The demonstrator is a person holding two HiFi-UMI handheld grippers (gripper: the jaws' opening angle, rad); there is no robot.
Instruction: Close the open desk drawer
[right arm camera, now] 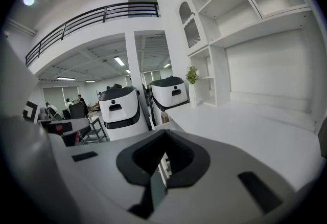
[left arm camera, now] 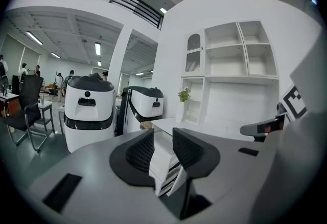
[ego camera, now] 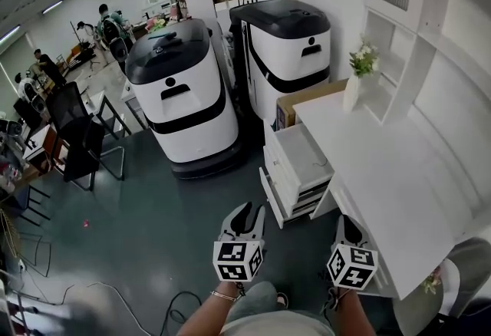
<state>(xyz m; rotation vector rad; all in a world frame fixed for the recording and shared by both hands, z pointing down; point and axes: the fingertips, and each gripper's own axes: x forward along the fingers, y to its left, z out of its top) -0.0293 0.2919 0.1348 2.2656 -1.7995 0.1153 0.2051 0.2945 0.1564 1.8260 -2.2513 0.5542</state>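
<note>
A white drawer unit stands under the left end of the white desk (ego camera: 399,173), and its top drawer (ego camera: 303,149) is pulled out with the inside showing. My left gripper (ego camera: 245,208) hangs in front of the unit, short of it and apart from it. Its jaws are open, and the drawer fronts (left arm camera: 164,166) show through the gap of the left gripper (left arm camera: 163,138). My right gripper (ego camera: 347,221) hovers by the desk's near corner. In the right gripper view the right gripper (right arm camera: 163,133) has its tips together with nothing between them, and the drawer unit (right arm camera: 164,164) lies beyond.
Two big white-and-black machines (ego camera: 184,93) (ego camera: 288,43) stand on the dark floor behind the drawers, with a cardboard box (ego camera: 307,97) beside the desk. A vase of flowers (ego camera: 359,74) and a white shelf unit (ego camera: 430,12) sit on the desk. Office chairs (ego camera: 77,135) and people are at far left.
</note>
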